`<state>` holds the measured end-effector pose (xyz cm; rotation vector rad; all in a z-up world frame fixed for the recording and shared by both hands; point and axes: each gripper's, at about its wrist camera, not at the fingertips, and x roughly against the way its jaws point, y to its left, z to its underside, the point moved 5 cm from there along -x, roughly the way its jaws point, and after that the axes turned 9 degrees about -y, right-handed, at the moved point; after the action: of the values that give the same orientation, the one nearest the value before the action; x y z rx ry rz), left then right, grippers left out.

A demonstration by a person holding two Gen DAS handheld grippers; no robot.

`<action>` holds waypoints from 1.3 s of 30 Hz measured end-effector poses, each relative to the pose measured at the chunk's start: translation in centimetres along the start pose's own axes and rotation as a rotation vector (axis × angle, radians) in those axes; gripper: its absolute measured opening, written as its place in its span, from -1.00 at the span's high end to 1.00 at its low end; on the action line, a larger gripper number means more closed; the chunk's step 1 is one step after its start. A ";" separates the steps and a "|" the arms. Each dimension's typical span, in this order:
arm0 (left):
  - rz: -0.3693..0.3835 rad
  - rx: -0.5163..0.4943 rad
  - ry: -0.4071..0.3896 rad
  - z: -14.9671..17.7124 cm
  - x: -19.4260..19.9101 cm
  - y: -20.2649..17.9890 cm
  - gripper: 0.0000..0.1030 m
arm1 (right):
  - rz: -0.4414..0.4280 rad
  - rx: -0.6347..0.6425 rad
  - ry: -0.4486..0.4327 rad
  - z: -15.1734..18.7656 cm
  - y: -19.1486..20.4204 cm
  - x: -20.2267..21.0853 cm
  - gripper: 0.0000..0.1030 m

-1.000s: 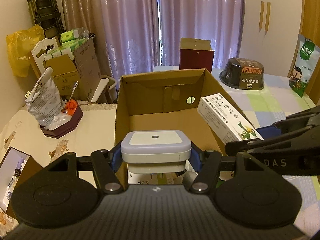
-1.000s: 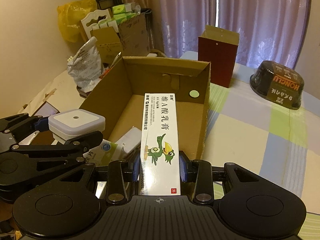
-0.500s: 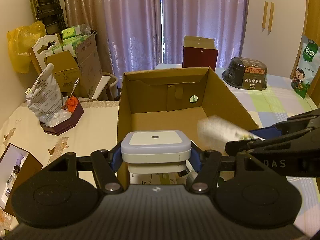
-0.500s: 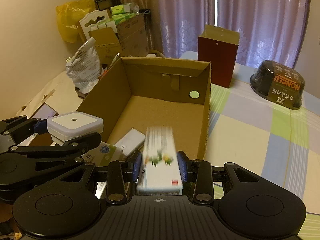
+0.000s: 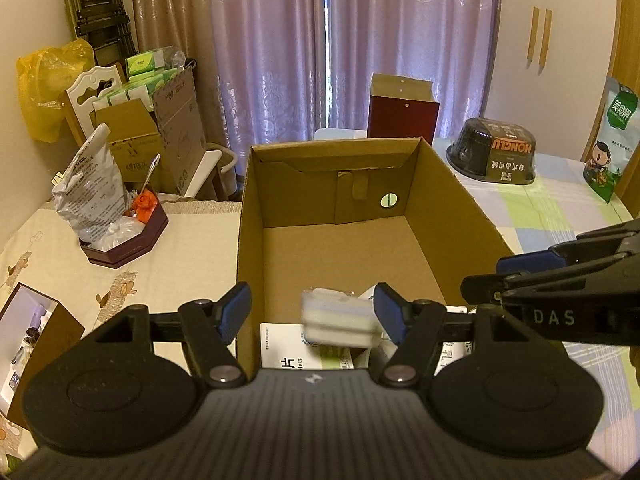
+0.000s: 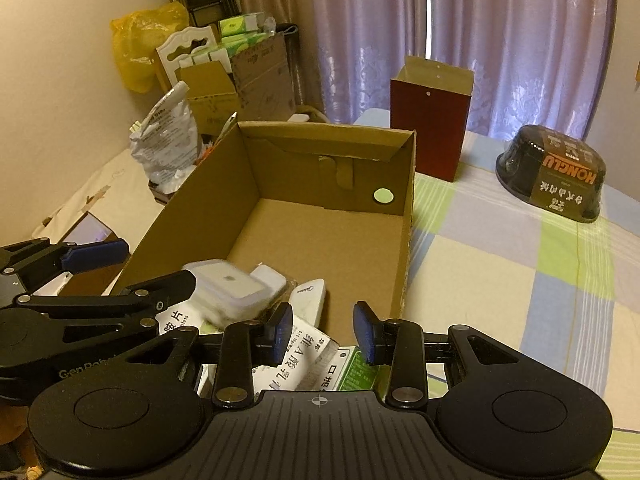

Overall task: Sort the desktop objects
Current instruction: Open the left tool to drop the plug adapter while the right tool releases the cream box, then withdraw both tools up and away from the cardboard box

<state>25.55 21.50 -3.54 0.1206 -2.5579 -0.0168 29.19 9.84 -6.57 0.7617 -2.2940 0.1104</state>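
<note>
Looking along our left gripper [image 5: 314,312], we see its blue-padded fingers spread wide with nothing between them touching either pad. The white square device [image 5: 338,318] — rounded corners, a stepped rim, a small dot at the centre of its top — appears blurred just below the fingers, over the near end of the cardboard box [image 5: 452,200]. From the right wrist view the same device [image 6: 228,284] sits tilted among the things at the box's near end: a white remote [image 6: 308,304] and a white medicine carton [image 6: 296,360] with black printed characters.

Our right gripper [image 6: 322,334] also stands spread, holding nothing, above that carton.

The box is open-topped, its far half bare, a pale green sticker [image 6: 383,196] on the end wall. It rests on a surface covered with a checked cloth [image 6: 500,264] in green, blue and cream. Beyond stand a dark red paper bag [image 6: 430,120], a black bowl-shaped pack [image 6: 556,172] and purple curtains [image 5: 360,40]; a yellow plastic bag [image 5: 44,88] sits at left.
</note>
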 end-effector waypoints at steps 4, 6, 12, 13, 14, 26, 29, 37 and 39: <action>0.002 0.002 0.005 0.2 0.1 -0.1 -0.24 | -0.003 0.004 0.002 0.0 0.1 0.2 0.27; 0.002 0.003 0.007 0.3 0.2 -0.1 -0.24 | -0.004 0.005 0.001 0.0 0.2 0.3 0.27; 0.000 0.007 0.010 0.4 0.8 -0.1 -0.26 | -0.002 0.002 0.002 -0.1 0.3 0.7 0.27; -0.002 0.009 0.010 0.4 1.0 0.0 -0.27 | -0.003 0.002 0.002 -0.1 0.3 0.8 0.27; -0.003 0.012 0.010 0.4 1.1 0.0 -0.30 | -0.004 0.002 0.002 -0.1 0.4 1.0 0.27; -0.015 0.039 0.001 -0.1 3.9 0.5 -0.41 | 0.000 0.005 -0.007 -0.4 1.3 3.3 0.27; -0.020 0.048 -0.001 -0.2 4.9 0.6 -0.50 | 0.004 -0.005 -0.006 -0.3 1.4 4.1 0.27; -0.028 0.074 -0.004 0.0 8.3 0.6 -0.79 | 0.004 -0.033 -0.002 0.2 1.6 6.7 0.26; -0.032 0.080 -0.007 0.2 9.2 0.7 -0.83 | 0.005 -0.038 -0.004 0.4 1.6 7.5 0.26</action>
<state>17.73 21.31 1.41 0.1925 -2.5637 0.0730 23.70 7.33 -1.80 0.7377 -2.2957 0.0673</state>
